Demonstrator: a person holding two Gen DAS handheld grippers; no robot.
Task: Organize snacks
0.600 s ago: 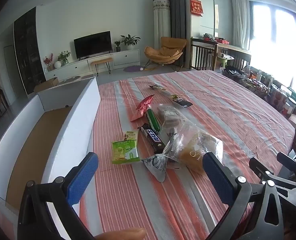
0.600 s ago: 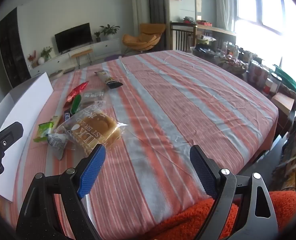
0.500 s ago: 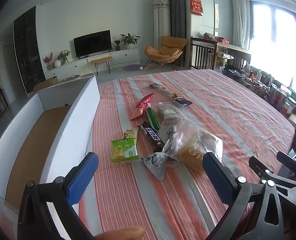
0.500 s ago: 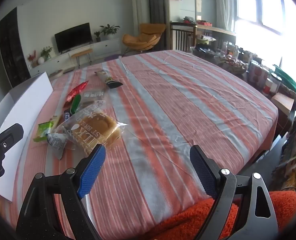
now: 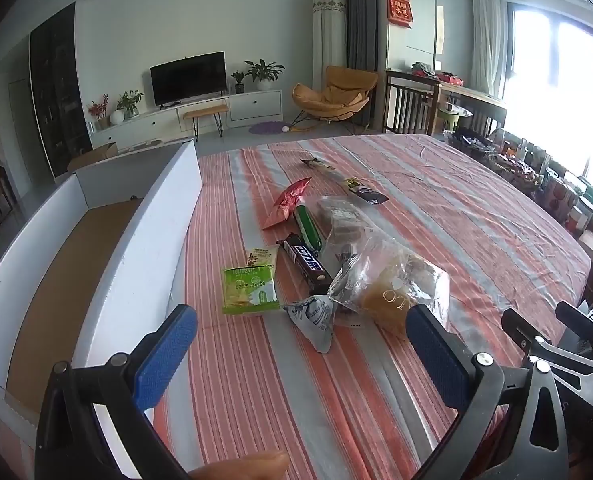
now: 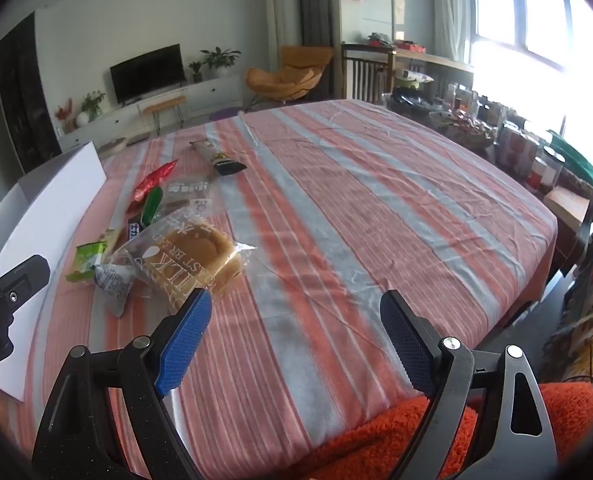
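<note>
Snacks (image 5: 308,264) are lying on the striped table (image 5: 436,216) beside a box (image 5: 144,248); both hand-held grippers, left (image 5: 302,354) and right (image 6: 296,340), are gaping wide, holding nothing.

**Snacks clustered on a desk beside a box**

A cluster of snack packets (image 5: 312,256) lay on the desk (image 5: 436,208), just right of an open box (image 5: 148,240) at its left edge. The bread bag (image 5: 396,284) was nearest; one long packet (image 5: 344,178) lay apart, farther back.
</note>
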